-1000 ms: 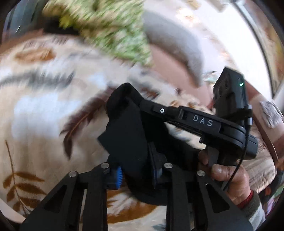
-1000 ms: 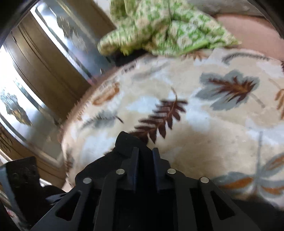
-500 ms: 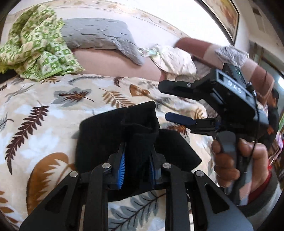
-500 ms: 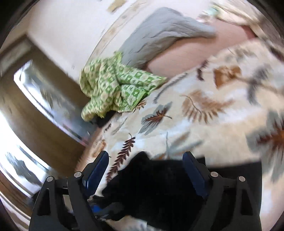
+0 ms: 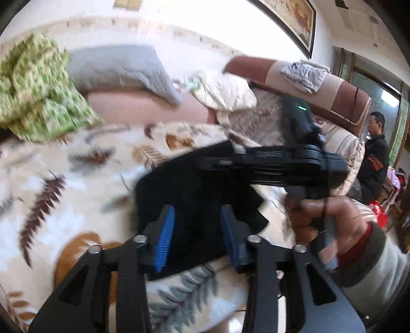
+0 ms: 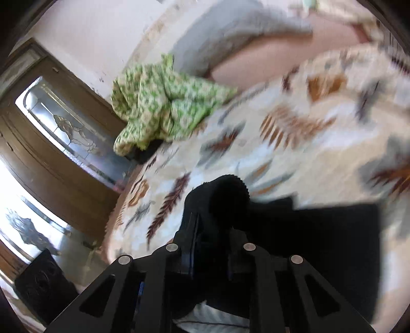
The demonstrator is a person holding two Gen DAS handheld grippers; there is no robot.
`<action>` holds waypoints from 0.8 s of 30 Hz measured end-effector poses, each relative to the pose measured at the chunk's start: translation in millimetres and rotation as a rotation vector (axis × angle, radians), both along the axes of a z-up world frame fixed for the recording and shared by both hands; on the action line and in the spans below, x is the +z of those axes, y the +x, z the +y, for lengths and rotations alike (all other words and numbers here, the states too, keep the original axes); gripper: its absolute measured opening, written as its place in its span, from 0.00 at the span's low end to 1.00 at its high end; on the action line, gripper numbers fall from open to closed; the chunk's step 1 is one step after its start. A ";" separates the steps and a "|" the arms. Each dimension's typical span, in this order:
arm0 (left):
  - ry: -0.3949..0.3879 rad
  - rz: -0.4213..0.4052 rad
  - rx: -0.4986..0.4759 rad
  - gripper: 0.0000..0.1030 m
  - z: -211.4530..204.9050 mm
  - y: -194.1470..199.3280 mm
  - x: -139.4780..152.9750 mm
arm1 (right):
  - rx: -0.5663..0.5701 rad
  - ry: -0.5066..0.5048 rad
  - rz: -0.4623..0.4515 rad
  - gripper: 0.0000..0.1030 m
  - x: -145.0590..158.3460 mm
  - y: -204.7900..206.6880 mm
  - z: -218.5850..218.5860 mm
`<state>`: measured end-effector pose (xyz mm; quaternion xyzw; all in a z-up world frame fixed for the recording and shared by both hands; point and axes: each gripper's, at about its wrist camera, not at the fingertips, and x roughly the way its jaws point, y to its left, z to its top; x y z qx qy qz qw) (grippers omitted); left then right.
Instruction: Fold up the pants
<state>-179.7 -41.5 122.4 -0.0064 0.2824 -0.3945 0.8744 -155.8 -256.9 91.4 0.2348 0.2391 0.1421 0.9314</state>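
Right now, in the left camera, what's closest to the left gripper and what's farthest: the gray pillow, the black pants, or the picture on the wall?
1. Black pants, between the left gripper jaws.
2. Gray pillow, beyond the leaf blanket, upper left.
3. Picture, high on the back wall, upper right.

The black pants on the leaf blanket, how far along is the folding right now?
Done: the black pants already lie as a compact bundle on the leaf-print blanket, not spread out. In hand: the right claw is shut on a bunched edge of the cloth, while the left claw stands open around the bundle. Left: laying that edge down, letting go, and perhaps one more fold.
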 end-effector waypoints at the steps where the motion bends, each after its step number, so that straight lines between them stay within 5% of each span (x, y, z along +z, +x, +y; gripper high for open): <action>1: -0.001 0.000 0.008 0.39 0.6 2.7 0.5 | -0.021 -0.015 -0.011 0.15 4.9 -7.8 -9.7; 4: 0.023 0.054 0.033 0.39 -4.9 13.6 -11.0 | -0.093 -0.078 0.012 0.15 5.7 -20.1 -31.9; 10: 0.130 0.116 -0.002 0.39 -39.2 22.9 -38.5 | -0.213 -0.178 0.159 0.21 -43.6 4.7 -50.0; 13: 0.162 0.155 0.004 0.39 -48.5 28.6 -49.9 | -0.264 -0.147 0.140 0.37 -44.1 -4.0 -59.8; 16: 0.157 0.181 0.023 0.39 -51.8 34.1 -53.2 | -0.321 -0.256 0.106 0.40 -25.3 -27.4 -57.8; 21: 0.162 0.183 0.040 0.42 -60.4 38.1 -56.4 | -0.150 -0.192 0.028 0.40 -7.8 -43.6 -35.6; 24: 0.160 0.187 0.053 0.42 -61.1 38.8 -57.5 | -0.127 -0.266 0.091 0.37 -20.7 -32.3 -20.3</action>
